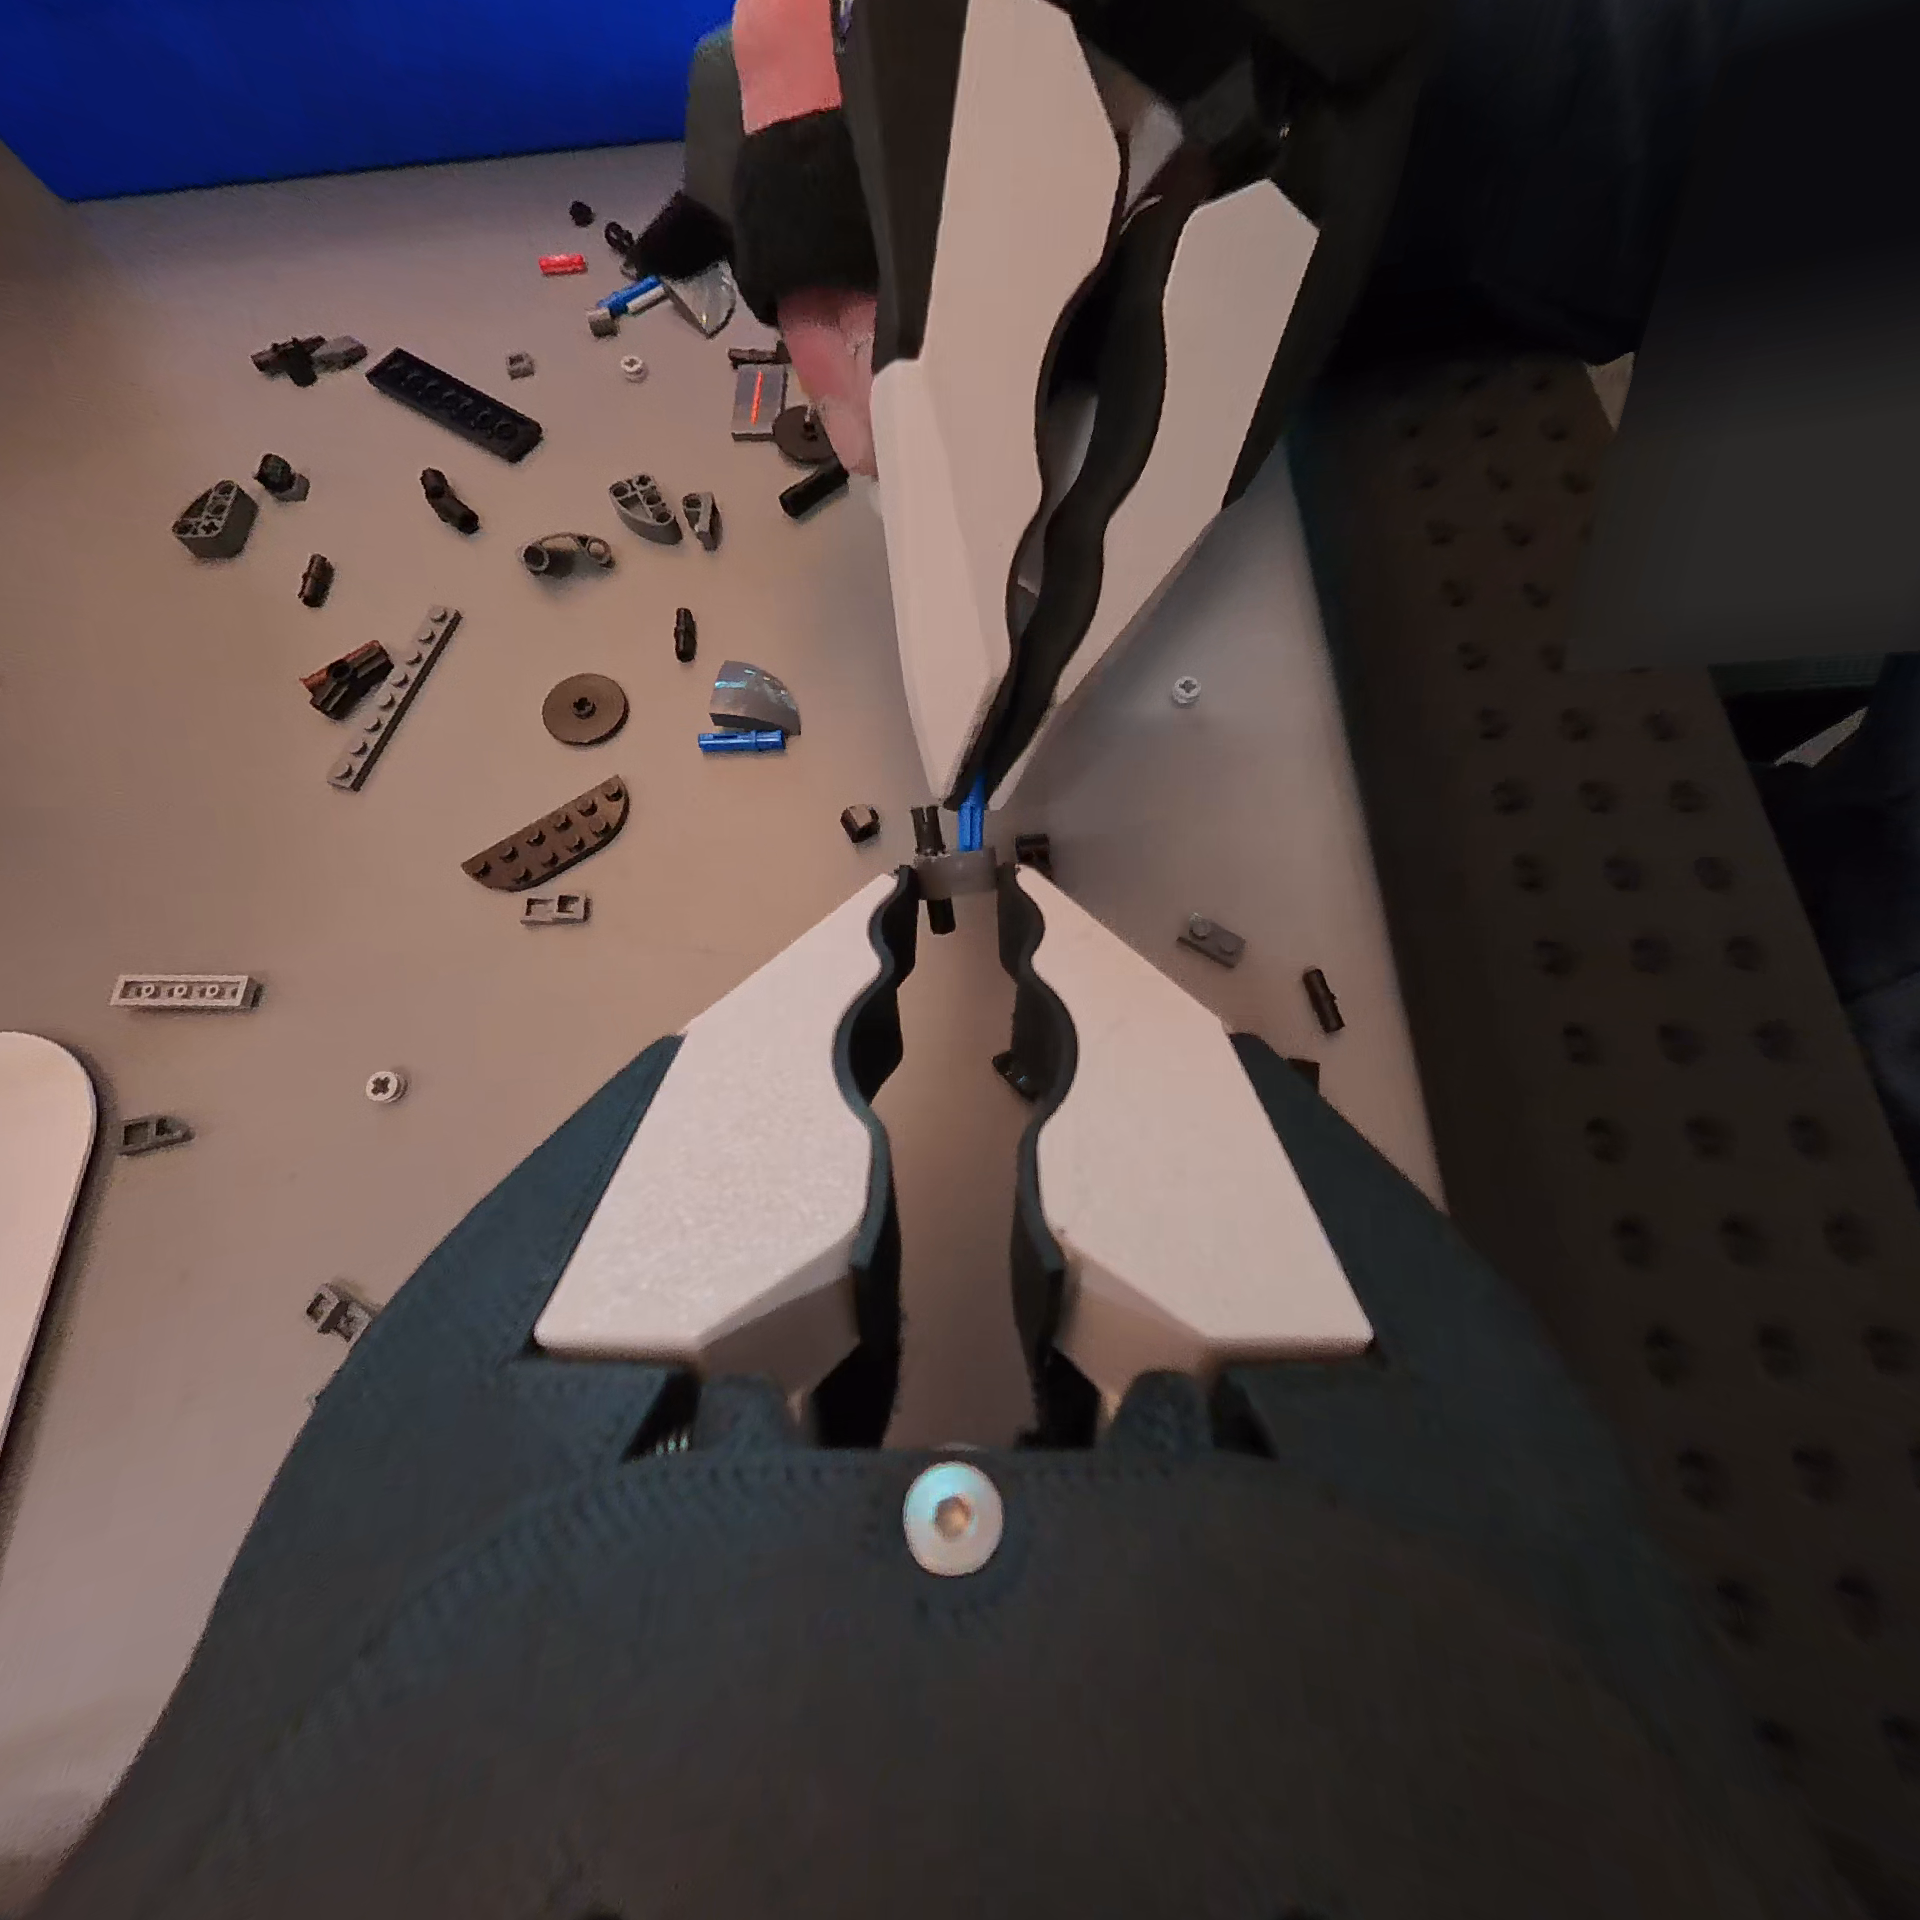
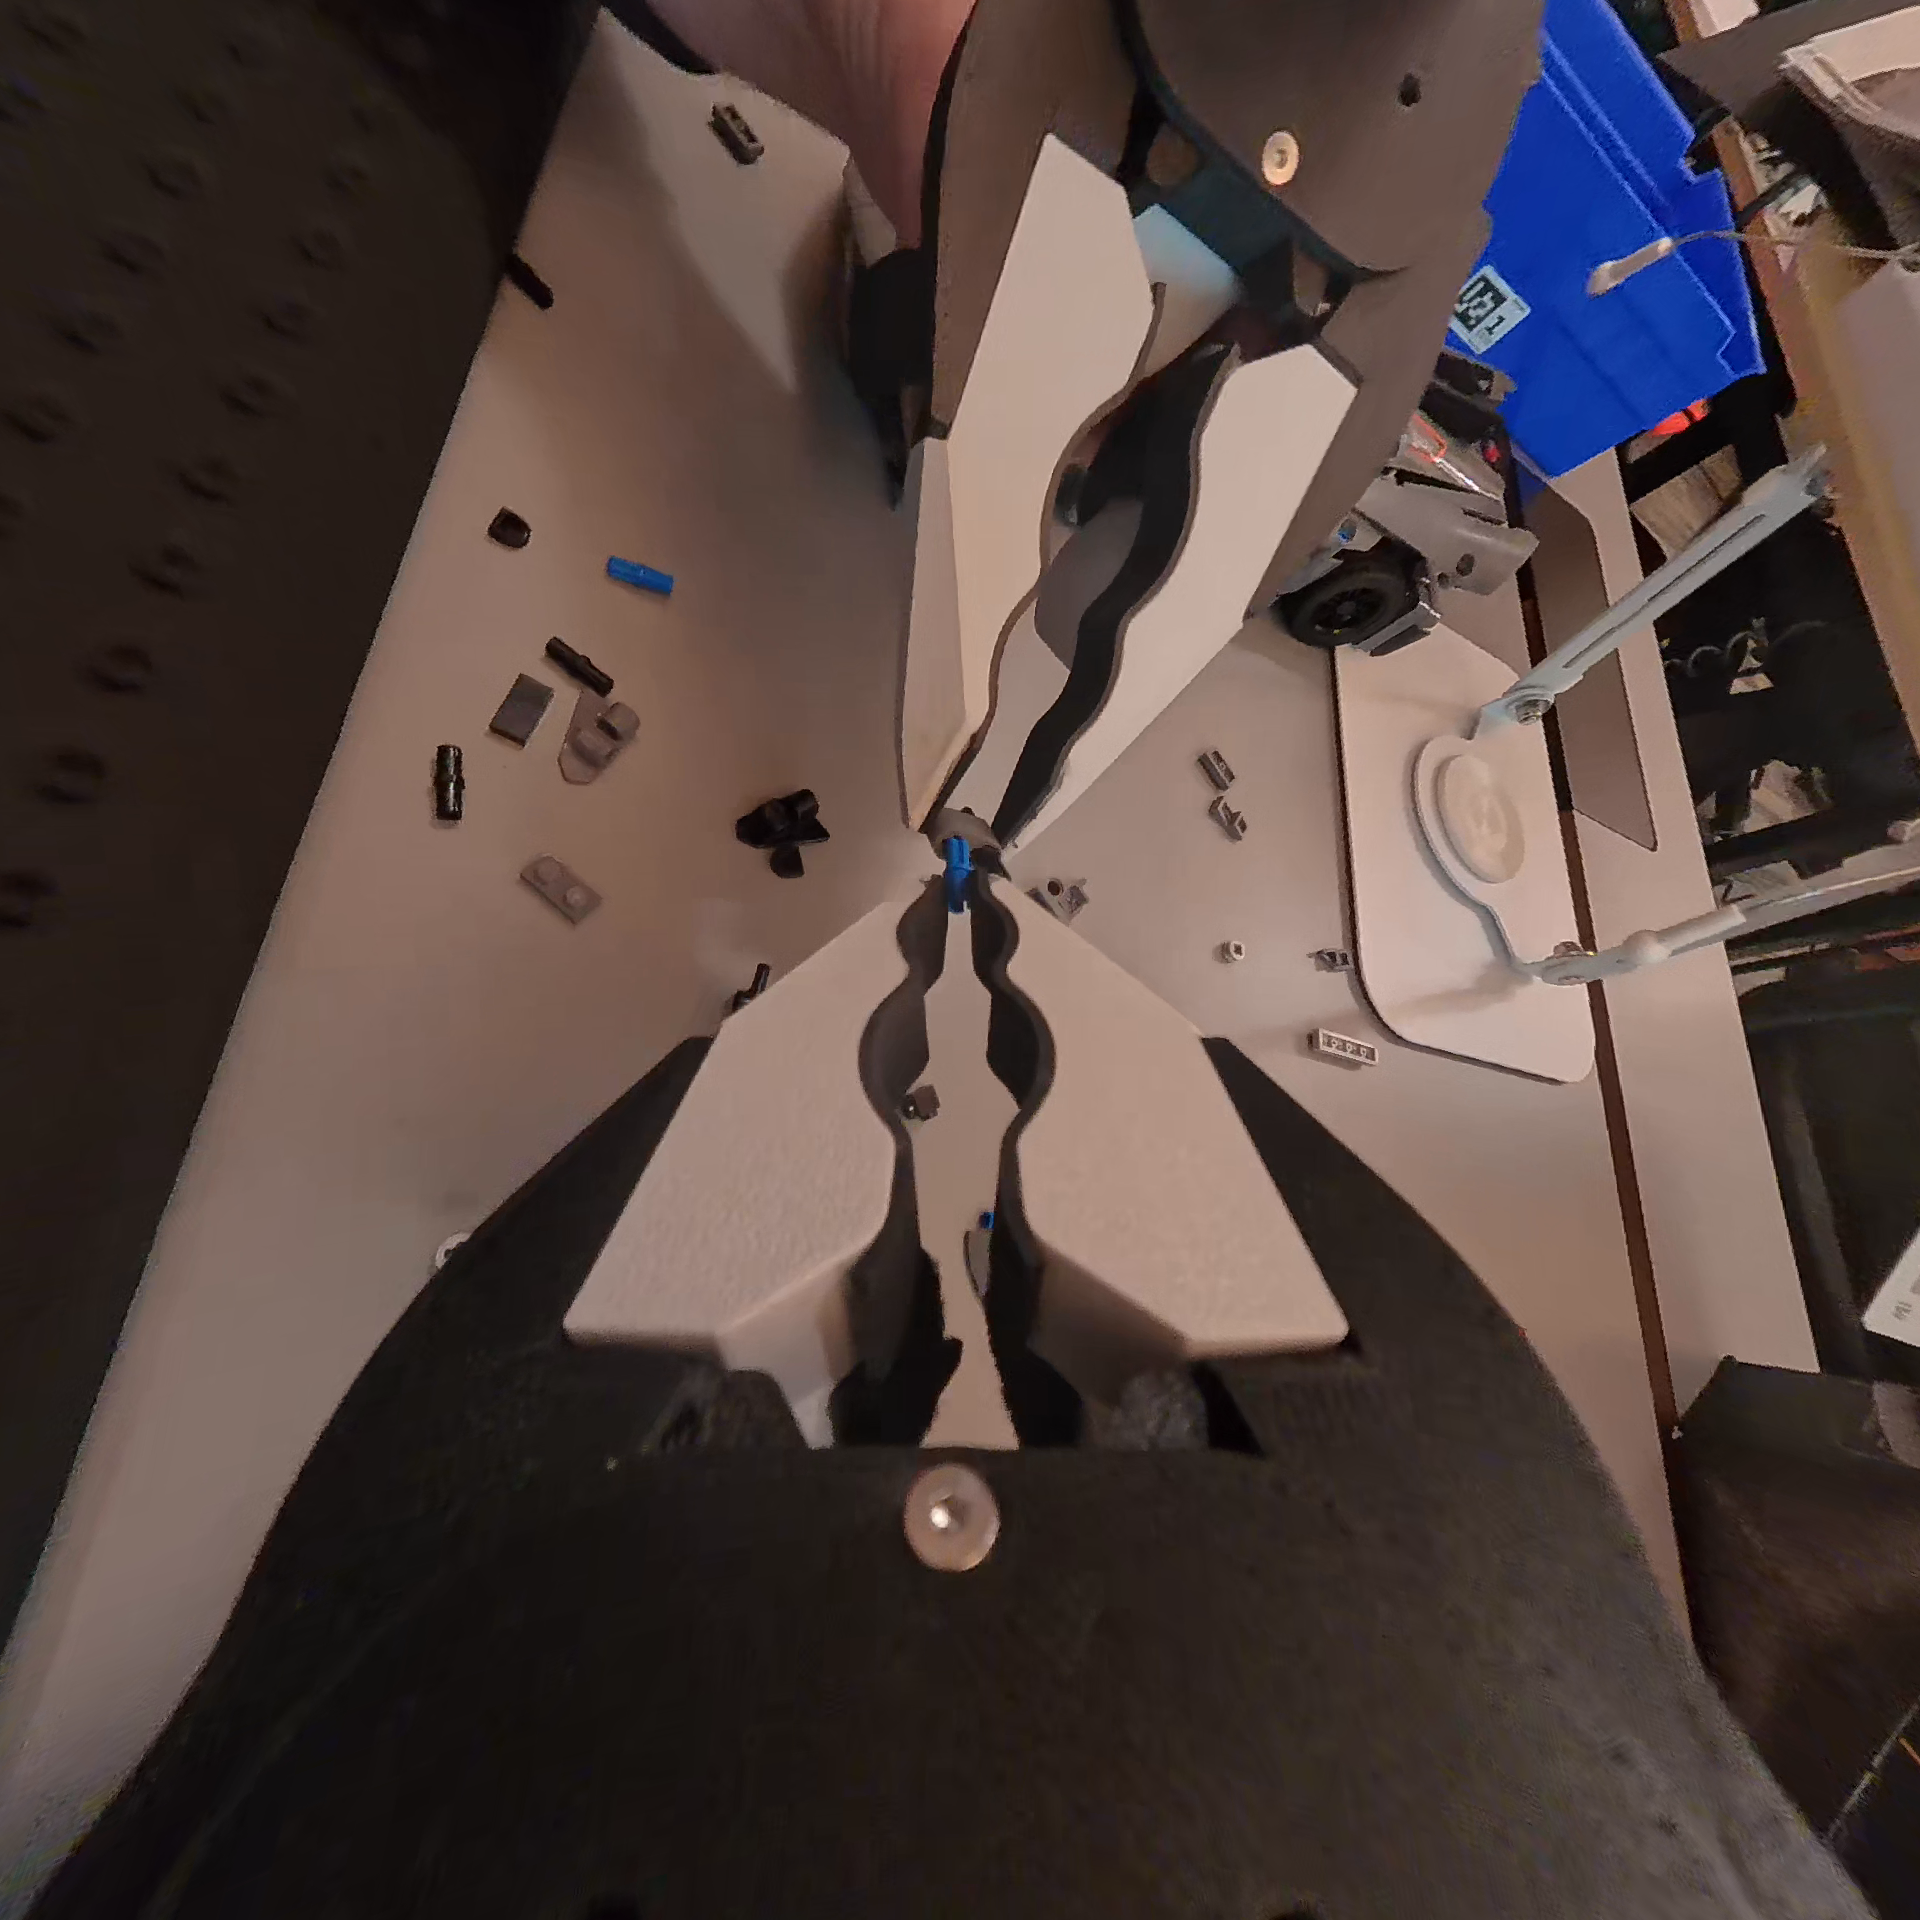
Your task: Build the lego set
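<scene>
Pressing the blue pin [image 1: 971,818] home goes best if the right claw [image 2: 958,902], clamped on it, stays square to the grey connector [image 1: 954,873] pinched in the left claw [image 1: 954,881] above the table [image 1: 260,852].

Pin meets connector above the table [image 1: 260,831]

My left gripper [image 1: 956,878] clamps a grey connector [image 1: 954,871]; the right gripper [image 1: 966,795] pinches a blue pin [image 1: 972,821] touching it.

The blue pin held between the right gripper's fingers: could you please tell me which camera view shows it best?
The right wrist view shows the blue pin best: it sits unobstructed at the right gripper tips, meeting the grey piece. The left wrist view shows only a short blue sliver, mostly hidden between the fingers.
</scene>
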